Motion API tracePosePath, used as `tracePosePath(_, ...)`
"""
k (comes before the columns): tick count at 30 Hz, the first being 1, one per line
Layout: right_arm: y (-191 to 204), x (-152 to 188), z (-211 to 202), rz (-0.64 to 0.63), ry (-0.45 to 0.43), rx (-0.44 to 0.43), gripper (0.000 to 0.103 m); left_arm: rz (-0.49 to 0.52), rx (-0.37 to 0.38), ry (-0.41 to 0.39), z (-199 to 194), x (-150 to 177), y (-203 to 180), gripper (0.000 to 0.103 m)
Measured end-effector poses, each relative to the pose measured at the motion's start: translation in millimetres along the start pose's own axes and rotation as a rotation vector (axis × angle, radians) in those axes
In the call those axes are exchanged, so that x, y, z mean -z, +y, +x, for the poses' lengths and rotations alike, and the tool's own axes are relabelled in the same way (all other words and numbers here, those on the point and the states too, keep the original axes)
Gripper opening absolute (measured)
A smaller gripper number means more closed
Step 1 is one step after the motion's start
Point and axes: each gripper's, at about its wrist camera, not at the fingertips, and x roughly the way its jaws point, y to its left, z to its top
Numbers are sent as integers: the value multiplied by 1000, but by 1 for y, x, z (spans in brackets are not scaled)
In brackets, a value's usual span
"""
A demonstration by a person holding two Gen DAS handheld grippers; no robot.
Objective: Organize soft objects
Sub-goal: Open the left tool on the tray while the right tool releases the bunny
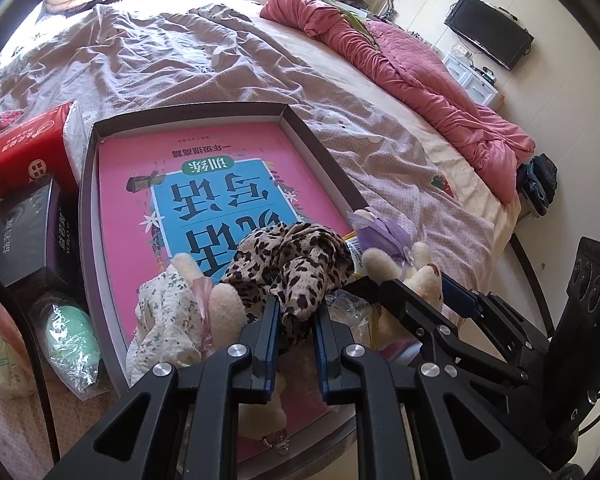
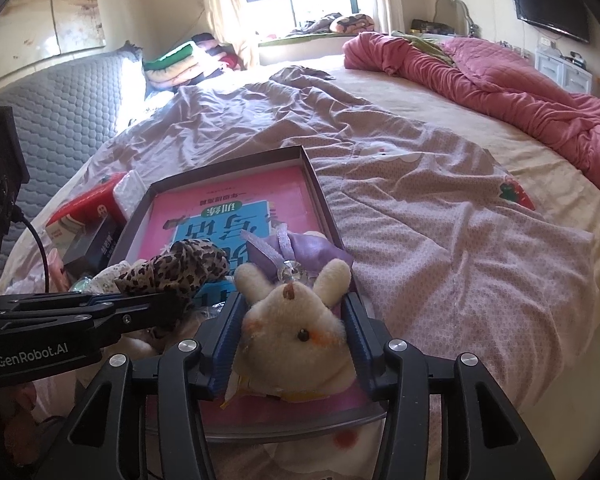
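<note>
A shallow grey box (image 1: 88, 208) lies on the bed with a pink and blue book (image 1: 220, 184) inside. My left gripper (image 1: 297, 304) is shut on a leopard-print cloth (image 1: 292, 256) and holds it over the box's near end. Beside the cloth lie a white floral cloth (image 1: 168, 312) and a cream plush piece (image 1: 228, 304). My right gripper (image 2: 293, 298) stands open around the head of a cream plush rabbit (image 2: 296, 332); its pads flank the head without squeezing it. A purple sachet (image 2: 300, 248) lies just beyond the rabbit. The left gripper (image 2: 160, 304) shows at the left of the right wrist view.
Left of the box sit a red tissue pack (image 1: 24, 152), a black carton (image 1: 28, 240) and a green item in clear wrap (image 1: 70, 336). A rumpled pink quilt (image 1: 420, 80) runs along the bed's far right side. A dark screen (image 1: 488, 30) hangs on the wall.
</note>
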Motion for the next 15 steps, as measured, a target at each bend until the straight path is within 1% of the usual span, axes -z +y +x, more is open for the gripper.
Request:
tracePosePath(2,-3,1,-2,19,0,2,53,4,-5,-2,0,0,0,16)
tracePosePath(7,-12,0,-9,65,-15,-6,60,9,-12,2,0,1,-1,16)
tracePosePath(15,-18,4,-16,89,-13,-2,60,11,-23,11,0,3,-3,17)
